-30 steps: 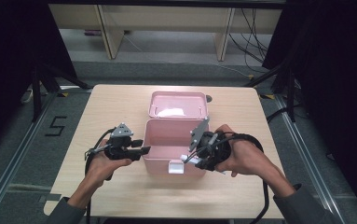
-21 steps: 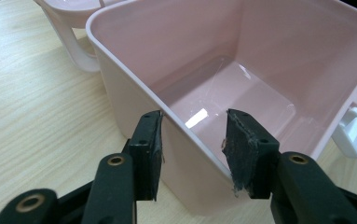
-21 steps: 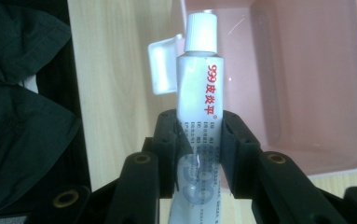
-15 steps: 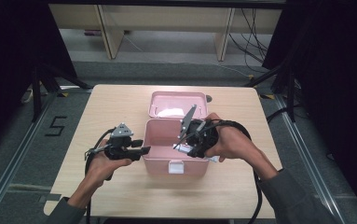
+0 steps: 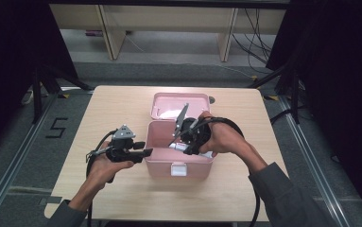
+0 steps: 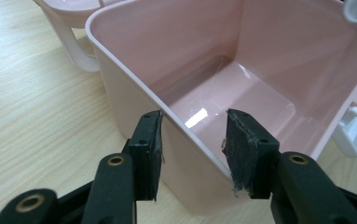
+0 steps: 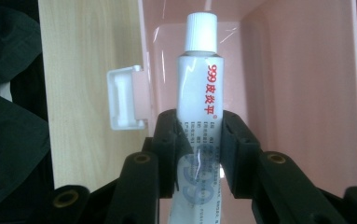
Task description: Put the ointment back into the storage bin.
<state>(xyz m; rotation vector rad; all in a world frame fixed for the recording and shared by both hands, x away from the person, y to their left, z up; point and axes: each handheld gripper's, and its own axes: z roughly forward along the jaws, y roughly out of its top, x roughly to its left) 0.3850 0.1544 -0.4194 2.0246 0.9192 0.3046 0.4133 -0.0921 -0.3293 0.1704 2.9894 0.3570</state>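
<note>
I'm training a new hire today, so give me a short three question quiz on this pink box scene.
1. True or false: the right gripper is shut on a white squeeze tube with a white cap.
2. What do the left gripper jaws straddle?
A. the white latch
B. the side wall of the open pink plastic box
C. the hinged lid
3. Fill in: the tube is over the box's ____.

Key: 1 true. 2 B, though whether its pads press the wall is unclear. 3 inside.

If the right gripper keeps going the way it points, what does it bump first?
Probably the inside of the pink box: the right gripper points its white tube into it, though depth is unclear.
</note>
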